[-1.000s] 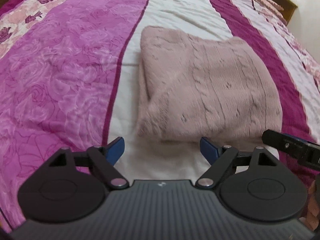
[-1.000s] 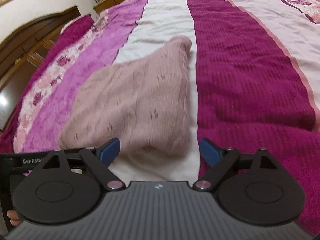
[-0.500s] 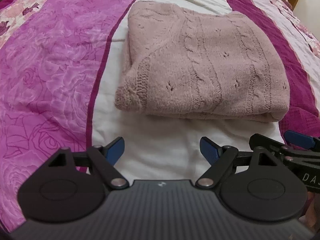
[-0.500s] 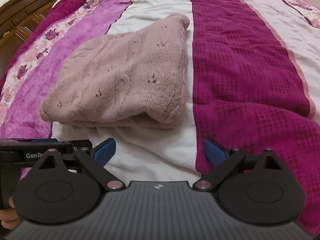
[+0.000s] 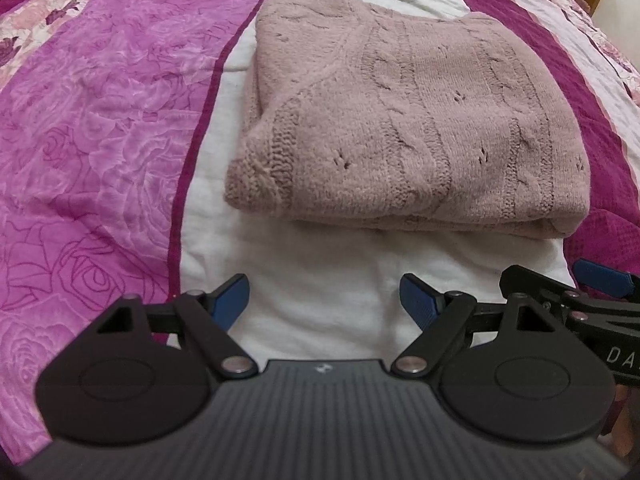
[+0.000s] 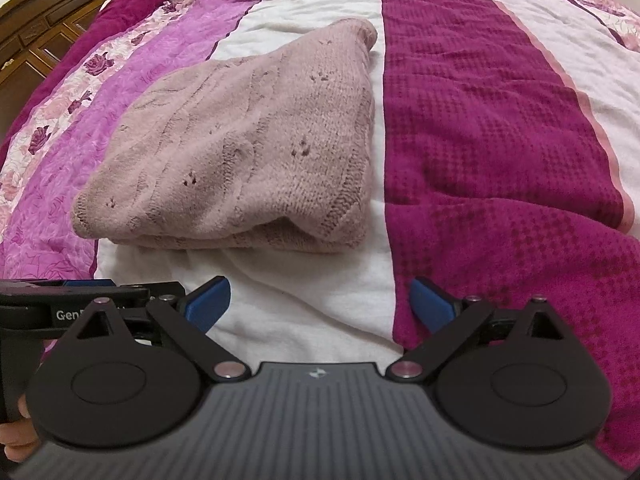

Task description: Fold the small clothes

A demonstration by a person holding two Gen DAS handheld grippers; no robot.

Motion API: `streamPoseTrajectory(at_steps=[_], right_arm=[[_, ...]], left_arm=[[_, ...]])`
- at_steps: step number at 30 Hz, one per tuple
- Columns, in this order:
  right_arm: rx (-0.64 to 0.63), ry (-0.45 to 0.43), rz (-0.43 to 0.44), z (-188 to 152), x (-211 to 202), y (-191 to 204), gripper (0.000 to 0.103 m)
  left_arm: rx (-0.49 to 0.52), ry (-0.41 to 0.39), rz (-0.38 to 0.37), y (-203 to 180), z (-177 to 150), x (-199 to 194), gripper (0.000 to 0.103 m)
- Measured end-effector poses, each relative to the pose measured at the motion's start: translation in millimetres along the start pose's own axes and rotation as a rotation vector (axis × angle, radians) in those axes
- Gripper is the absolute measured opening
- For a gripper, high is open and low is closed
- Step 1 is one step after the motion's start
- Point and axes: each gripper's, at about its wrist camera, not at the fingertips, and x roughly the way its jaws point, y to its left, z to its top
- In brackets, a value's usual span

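Note:
A dusty-pink knitted sweater lies folded into a flat rectangle on the white stripe of the bed; it also shows in the right wrist view. My left gripper is open and empty, a short way in front of the sweater's near edge. My right gripper is open and empty, also just short of the near edge, toward its right corner. Each gripper shows at the edge of the other's view: the right one and the left one.
The bedspread has a pink rose-pattern band on the left, a white stripe in the middle and a dark magenta band on the right. A dark wooden headboard stands far left.
Both grippers have drawn back from the folded sweater and risen, so more white bedspread shows between fingertips and sweater. Both stayed open. The sweater has not moved.

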Motion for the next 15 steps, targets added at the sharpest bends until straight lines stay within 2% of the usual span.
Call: streamPoseTrajectory(at_steps=[15], right_arm=[[0.01,0.001,0.004,-1.2,1.8,-1.7,0.1]], left_arm=[[0.012,-0.001,0.002,0.0,0.1,-0.6,0.084]])
